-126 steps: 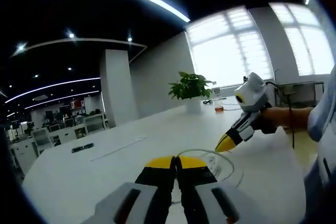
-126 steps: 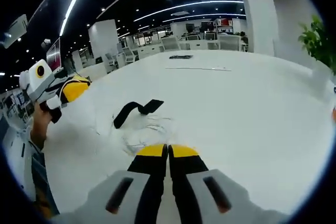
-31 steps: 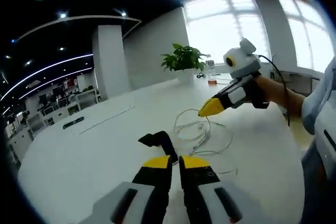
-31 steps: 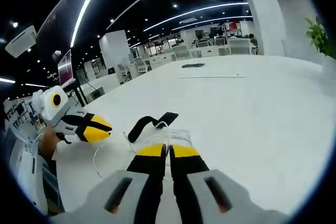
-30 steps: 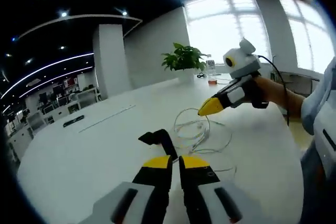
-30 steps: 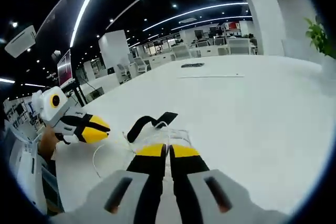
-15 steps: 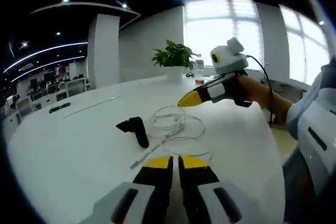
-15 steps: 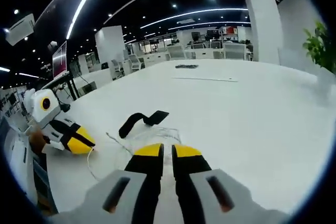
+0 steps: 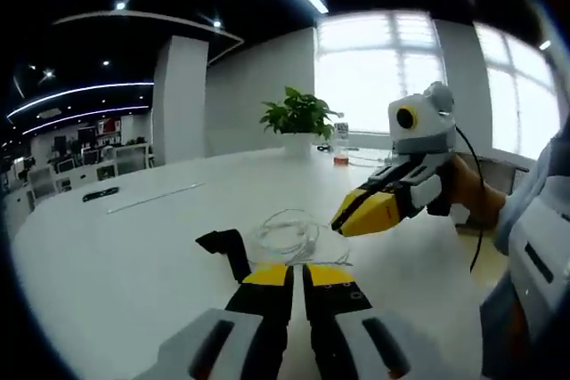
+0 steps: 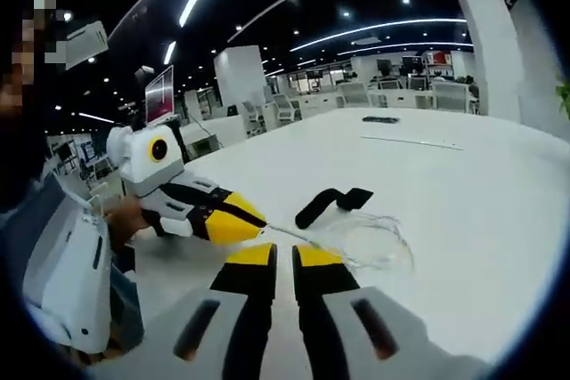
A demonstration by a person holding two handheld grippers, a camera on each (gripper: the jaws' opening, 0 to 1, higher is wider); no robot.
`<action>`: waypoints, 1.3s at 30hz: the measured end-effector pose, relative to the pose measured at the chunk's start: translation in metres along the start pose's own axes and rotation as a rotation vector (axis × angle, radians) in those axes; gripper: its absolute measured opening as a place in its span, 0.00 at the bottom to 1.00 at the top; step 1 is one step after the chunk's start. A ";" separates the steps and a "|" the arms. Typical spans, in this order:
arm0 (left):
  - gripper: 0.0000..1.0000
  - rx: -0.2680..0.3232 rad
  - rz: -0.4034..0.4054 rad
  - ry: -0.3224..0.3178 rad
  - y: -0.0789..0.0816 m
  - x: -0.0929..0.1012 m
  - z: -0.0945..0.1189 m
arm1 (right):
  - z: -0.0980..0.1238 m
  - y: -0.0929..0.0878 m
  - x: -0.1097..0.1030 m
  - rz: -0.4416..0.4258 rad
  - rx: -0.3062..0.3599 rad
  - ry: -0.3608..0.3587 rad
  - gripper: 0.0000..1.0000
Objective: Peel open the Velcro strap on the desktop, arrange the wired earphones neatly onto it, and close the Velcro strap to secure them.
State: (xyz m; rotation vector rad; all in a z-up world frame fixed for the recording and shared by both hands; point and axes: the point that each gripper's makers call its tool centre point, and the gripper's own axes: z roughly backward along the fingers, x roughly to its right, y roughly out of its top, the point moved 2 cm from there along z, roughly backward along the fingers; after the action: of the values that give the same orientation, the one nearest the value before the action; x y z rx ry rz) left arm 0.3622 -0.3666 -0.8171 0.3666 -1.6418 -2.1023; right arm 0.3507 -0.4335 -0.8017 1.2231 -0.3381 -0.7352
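Yellow tips mark both pairs of jaws, and in each gripper's own view they stand almost together with only a thin dark slit between them and nothing held. Our left gripper [image 9: 297,275] hangs low over the white desk [image 9: 98,246], its tips just short of the black Velcro strap [image 9: 227,247], which lies bent on the desk and looks folded shut. Our right gripper [image 10: 275,258] is likewise empty; in the left gripper view it comes in from the right [image 9: 349,216], tips pointed down toward the loose coil of wired earphones [image 9: 287,233], near it but apart. In the right gripper view the strap [image 10: 334,201] lies beyond the coil [image 10: 374,242], touching or just beside it, and the left gripper [image 10: 256,214] reaches in with its tips close to a strand of the wire.

We judge the strap is not yet peeled, so that comes first. To do it well, we would pin one end of the strap flat with one gripper and let the other open enough to pinch only the free flap, then pull back along the strap rather than straight up, so it does not lift off the desk. The wire is thin and springy, so keeping it clear of the jaws during the peel should avoid dragging the coil apart.

Farther out stand a potted plant [image 9: 301,117] before bright windows, and rows of office desks.
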 end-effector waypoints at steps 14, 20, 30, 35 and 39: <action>0.09 0.060 -0.042 0.052 0.026 -0.011 -0.010 | -0.017 0.003 -0.005 0.060 -0.012 0.007 0.06; 0.10 0.052 -0.191 0.093 0.046 -0.028 -0.003 | -0.019 0.011 -0.003 0.049 0.014 0.013 0.05; 0.11 0.043 -0.479 0.056 0.056 -0.050 -0.011 | -0.023 0.013 0.005 -0.016 0.033 -0.020 0.05; 0.11 0.012 -0.517 0.008 0.051 -0.050 -0.026 | -0.022 0.008 0.005 -0.045 0.030 -0.060 0.05; 0.11 -0.008 -0.532 -0.026 0.049 -0.047 -0.035 | -0.019 0.003 0.002 -0.063 0.021 -0.083 0.05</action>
State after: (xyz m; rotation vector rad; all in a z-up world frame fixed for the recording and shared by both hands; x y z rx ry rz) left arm 0.4278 -0.3827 -0.7820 0.8555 -1.6836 -2.4909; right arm 0.3644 -0.4205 -0.8057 1.2297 -0.3778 -0.8399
